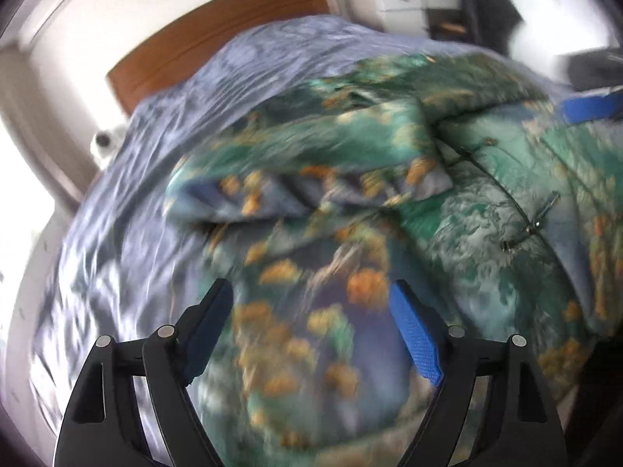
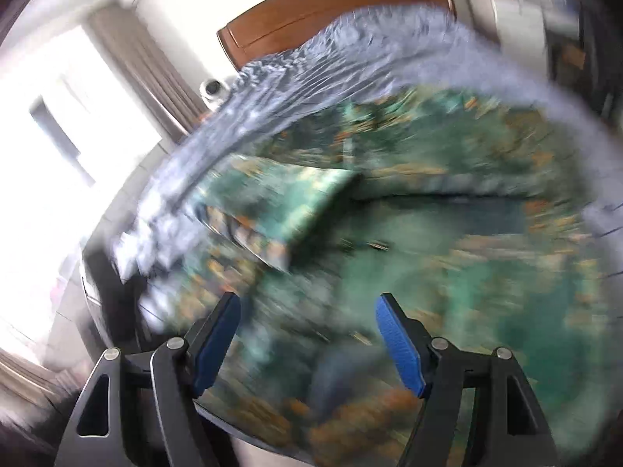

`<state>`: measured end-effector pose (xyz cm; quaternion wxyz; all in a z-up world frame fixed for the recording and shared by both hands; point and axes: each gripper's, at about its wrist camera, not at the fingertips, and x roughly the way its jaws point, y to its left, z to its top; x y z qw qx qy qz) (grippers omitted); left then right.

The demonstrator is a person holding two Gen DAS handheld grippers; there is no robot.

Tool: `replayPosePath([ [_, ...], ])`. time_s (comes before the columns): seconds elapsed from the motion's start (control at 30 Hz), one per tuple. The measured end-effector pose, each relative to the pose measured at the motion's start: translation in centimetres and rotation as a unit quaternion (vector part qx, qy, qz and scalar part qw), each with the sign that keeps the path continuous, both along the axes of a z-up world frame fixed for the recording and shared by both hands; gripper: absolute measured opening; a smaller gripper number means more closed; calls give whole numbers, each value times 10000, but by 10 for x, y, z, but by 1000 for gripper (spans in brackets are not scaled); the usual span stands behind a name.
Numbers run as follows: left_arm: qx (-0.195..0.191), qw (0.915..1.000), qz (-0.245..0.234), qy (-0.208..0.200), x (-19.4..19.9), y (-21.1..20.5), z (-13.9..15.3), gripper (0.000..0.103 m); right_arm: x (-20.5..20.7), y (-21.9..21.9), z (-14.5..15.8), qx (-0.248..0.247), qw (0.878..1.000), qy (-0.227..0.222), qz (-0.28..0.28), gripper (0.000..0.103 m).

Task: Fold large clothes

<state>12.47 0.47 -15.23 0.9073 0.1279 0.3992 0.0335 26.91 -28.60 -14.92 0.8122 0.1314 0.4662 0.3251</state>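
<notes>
Your left gripper [image 1: 311,292] and right gripper [image 2: 307,307] both gape empty over the green floral garment [image 1: 486,202], whose zipper [image 1: 518,210], sharp only in the left view, runs diagonally.

The garment [image 1: 389,179] lies spread on the bed [image 1: 128,210], with the headboard [image 1: 218,35] behind it and a window [image 2: 89,116] to the left.

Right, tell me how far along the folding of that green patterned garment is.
Partly done: the green patterned garment lies on the blue bedsheet with one flap already turned over its body. In hand: nothing; the left gripper and right gripper are both open above the cloth. Left: the zipper side looks spread out, so further folds remain.
</notes>
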Motion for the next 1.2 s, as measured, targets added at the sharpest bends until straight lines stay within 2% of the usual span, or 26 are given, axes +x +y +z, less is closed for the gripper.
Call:
replayPosePath([
  [0.07, -342, 9989, 307, -15, -12, 12, 3, 84, 37, 15, -21, 594, 9962, 636, 45, 74],
  [0.13, -569, 9969, 534, -72, -17, 25, 3, 84, 64, 28, -39, 734, 9919, 1031, -97, 74],
  [0.23, -845, 9934, 759, -144, -25, 38, 1, 84, 101, 47, -59, 757, 9905, 1108, -297, 74],
  [0.33, -974, 9915, 851, -105, -29, 43, -6, 84, 126, 66, -78, 441, 9906, 1229, -399, 74],
  [0.37, -994, 9911, 877, -75, -28, 45, -10, 84, 130, 74, -84, 386, 9905, 1278, -322, 69],
  [0.4, -1010, 9909, 894, -53, -26, 46, -12, 84, 131, 79, -86, 313, 9914, 1240, -278, 58],
  [0.43, -1038, 9903, 928, -21, -26, 48, -14, 84, 130, 89, -84, 104, 9935, 1118, -163, 20],
  [0.47, -1082, 9895, 960, -8, -26, 51, -15, 84, 129, 94, -79, -65, 9950, 995, -86, 11],
  [0.53, -1189, 9881, 975, -39, -28, 57, -13, 84, 129, 101, -59, -131, 9980, 612, -25, 10],
  [0.63, -1288, 9867, 976, -172, -25, 61, -5, 84, 144, 107, -6, -281, 9987, -419, -85, 10],
  [0.73, -1291, 9861, 1003, -298, -17, 66, 3, 84, 177, 101, 13, -191, 9978, -526, -359, 10],
  [0.83, -1324, 9850, 1057, -338, -8, 72, 5, 84, 206, 100, 6, -368, 9959, -573, -589, 10],
  [0.93, -1360, 9841, 1117, -232, -2, 76, 0, 84, 242, 102, -14, -491, 9956, -387, -698, 10],
  [1.1, -1372, 9840, 1140, 10, 5, 77, -9, 84, 259, 108, -49, -1019, 9924, -364, -586, 11],
  [1.2, -1322, 9859, 1020, 131, 13, 76, -7, 84, 263, 107, -66, -1154, 9911, -206, -625, 30],
])
